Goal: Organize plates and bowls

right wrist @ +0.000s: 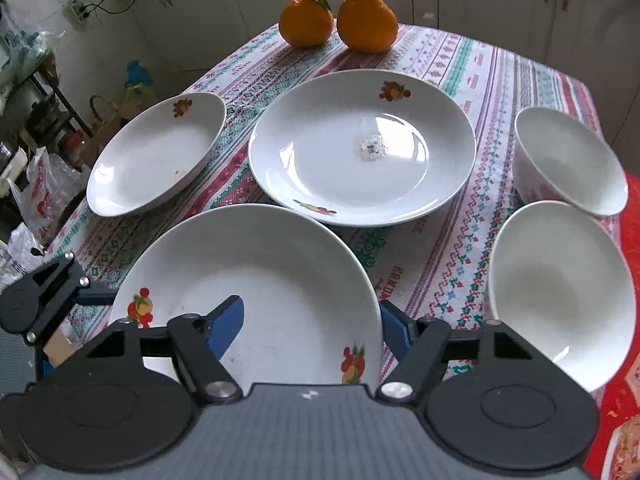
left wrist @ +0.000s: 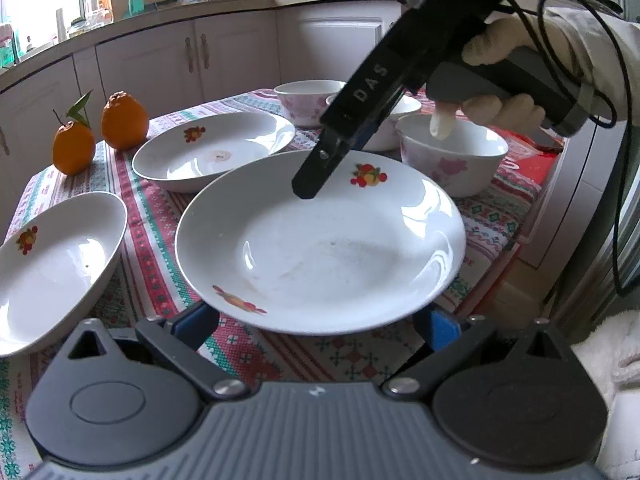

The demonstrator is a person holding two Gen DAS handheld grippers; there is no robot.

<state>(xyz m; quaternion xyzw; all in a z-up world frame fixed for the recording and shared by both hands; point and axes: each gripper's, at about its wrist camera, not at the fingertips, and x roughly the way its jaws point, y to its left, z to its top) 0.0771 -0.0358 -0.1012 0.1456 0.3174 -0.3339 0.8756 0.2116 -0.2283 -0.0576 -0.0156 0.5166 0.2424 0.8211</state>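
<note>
Rim position relative to your two tongs. The near plate lies directly ahead of your right gripper, whose jaws stand apart astride the rim: one blue pad inside the dish, the other outside, neither visibly pressing. Your left gripper faces the opposite edge, jaws wide apart, tips hidden beneath the rim; contact there cannot be told. The right hand appears better placed to pinch. The second plate lies just beyond.

Patterned tablecloth under three fruit-print plates, three bowls, two oranges.
</note>
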